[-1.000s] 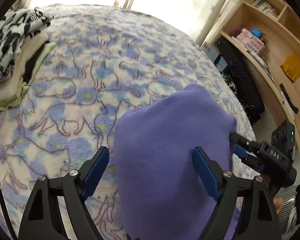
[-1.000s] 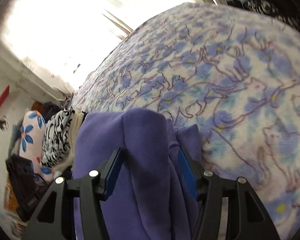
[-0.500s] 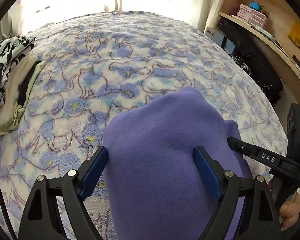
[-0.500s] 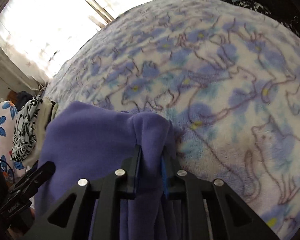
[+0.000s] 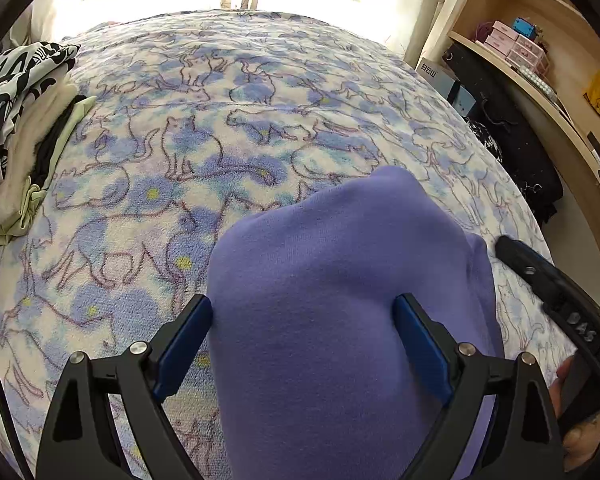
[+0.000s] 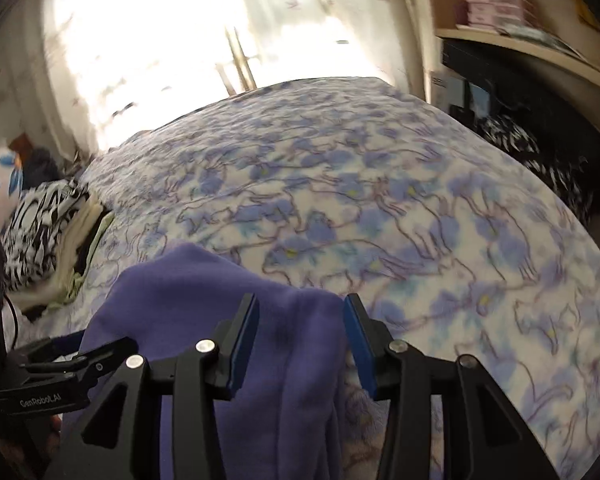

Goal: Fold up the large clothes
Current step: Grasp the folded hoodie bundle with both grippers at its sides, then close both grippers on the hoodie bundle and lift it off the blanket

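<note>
A purple fleece garment (image 5: 332,280) lies bunched on the bed's cat-print blanket (image 5: 220,128). My left gripper (image 5: 304,340) is open, its blue-padded jaws wide apart on either side of the purple fabric. In the right wrist view the same garment (image 6: 204,292) runs between the jaws of my right gripper (image 6: 300,332), which stand partly open around a fold of it. The right gripper shows at the right edge of the left wrist view (image 5: 556,300). The left gripper shows at the lower left of the right wrist view (image 6: 60,372).
A stack of folded clothes (image 5: 20,120), black-and-white print on top, sits at the bed's left side; it also shows in the right wrist view (image 6: 52,232). Wooden shelves (image 5: 540,60) with boxes and a black bag (image 5: 512,140) stand right of the bed. A bright curtained window is beyond.
My right gripper closed on the purple fold half a second ago and has now opened again while swinging. My left gripper stayed open over the garment and drifted slightly.
</note>
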`<state>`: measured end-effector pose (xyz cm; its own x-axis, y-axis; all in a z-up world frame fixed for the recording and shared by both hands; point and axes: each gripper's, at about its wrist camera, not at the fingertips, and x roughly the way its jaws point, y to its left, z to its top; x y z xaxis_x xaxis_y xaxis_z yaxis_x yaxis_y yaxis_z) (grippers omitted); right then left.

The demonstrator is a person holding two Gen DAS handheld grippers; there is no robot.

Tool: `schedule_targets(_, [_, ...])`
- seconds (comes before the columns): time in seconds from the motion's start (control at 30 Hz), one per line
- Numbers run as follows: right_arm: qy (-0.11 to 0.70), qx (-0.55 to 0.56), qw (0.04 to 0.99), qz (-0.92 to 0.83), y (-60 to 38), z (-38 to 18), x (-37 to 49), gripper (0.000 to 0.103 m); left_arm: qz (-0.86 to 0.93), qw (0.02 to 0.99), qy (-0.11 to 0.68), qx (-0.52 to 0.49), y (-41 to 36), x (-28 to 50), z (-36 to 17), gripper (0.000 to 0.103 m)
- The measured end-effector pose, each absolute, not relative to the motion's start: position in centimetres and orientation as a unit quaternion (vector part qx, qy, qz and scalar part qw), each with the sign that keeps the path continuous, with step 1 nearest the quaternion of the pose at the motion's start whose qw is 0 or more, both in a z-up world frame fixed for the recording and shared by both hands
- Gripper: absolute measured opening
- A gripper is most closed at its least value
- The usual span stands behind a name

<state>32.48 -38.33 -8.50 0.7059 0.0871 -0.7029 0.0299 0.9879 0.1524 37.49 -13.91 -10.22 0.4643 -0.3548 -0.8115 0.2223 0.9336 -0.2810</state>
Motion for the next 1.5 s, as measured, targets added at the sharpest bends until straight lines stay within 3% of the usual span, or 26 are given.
schedule_targets(0.1, [0.437,0.076,0.896,0.01,-38.2,-11.4,34.9,0.021,-0.17,0.852,0.49,-0.068,-14.0,37.5,-10.2,0.092])
schedule_targets(0.13, [0.453,0.084,0.887,0.008,-38.6,-12.7,35.6,0.018,-0.17,0.851,0.492,-0.068,-14.1,37.5,-10.3,0.092])
schedule_targets(0.33, [0.455,0.076,0.887,-0.009,-38.9,-12.8,35.4,0.018,-0.168,0.853,0.491,-0.054,-14.5,37.5,-10.1,0.092])
schedule_targets(0.73, [0.422,0.066,0.904,0.024,-38.0,-7.1,29.0,0.022,-0.162,0.861,0.481,-0.016,-14.3,34.8,-6.8,0.092])
schedule_targets(0.83, [0.409,0.056,0.91,0.032,-37.7,-5.6,26.8,0.026,-0.169,0.862,0.477,-0.005,-14.1,33.2,-5.7,0.092])
schedule_targets(0.93, [0.394,0.025,0.918,0.031,-37.0,-4.2,24.5,0.037,-0.169,0.866,0.471,0.005,-13.6,31.5,-4.4,0.092])
schedule_targets(1.07, [0.385,-0.023,0.922,0.031,-36.1,-3.1,22.1,0.065,-0.177,0.866,0.467,0.004,-12.5,29.7,-2.7,0.092])
schedule_targets(1.23, [0.389,-0.051,0.919,0.037,-35.5,-2.5,20.0,0.069,-0.194,0.862,0.468,0.003,-11.3,27.9,-1.5,0.092])
schedule_targets(1.5, [0.424,0.049,0.9,0.087,-38.0,-2.2,18.2,0.072,-0.203,0.854,0.48,-0.007,-9.0,25.8,-1.3,0.092])
